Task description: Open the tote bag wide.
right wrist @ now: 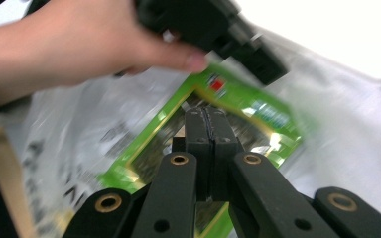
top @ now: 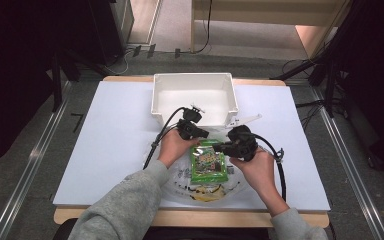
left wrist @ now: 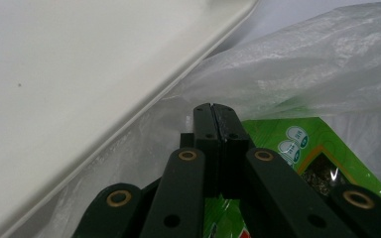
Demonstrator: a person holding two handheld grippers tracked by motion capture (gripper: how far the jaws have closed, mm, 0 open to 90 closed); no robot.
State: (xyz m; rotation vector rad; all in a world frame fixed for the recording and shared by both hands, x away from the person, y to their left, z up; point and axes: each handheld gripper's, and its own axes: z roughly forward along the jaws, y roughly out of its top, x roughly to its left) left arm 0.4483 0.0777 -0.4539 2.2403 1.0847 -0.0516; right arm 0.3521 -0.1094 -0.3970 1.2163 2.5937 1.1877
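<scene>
A green snack packet (top: 209,162) lies in front of me on a clear plastic bag (top: 205,192) with black print. My left gripper (top: 205,134) sits at the packet's far left corner, and in the left gripper view its jaws (left wrist: 213,110) are shut on a fold of the bag's film (left wrist: 317,74), with the packet (left wrist: 322,148) just beyond. At the packet's far right corner my right gripper (top: 219,146) is shut, jaws pressed together (right wrist: 206,113) over the packet (right wrist: 238,106). Whether film is pinched there I cannot tell.
A white plastic bin (top: 195,77) stands just behind the grippers, its wall (left wrist: 79,74) close to the left jaws. The other hand and its gripper (right wrist: 218,29) show above the right jaws. A white sheet (top: 105,140) covers the table.
</scene>
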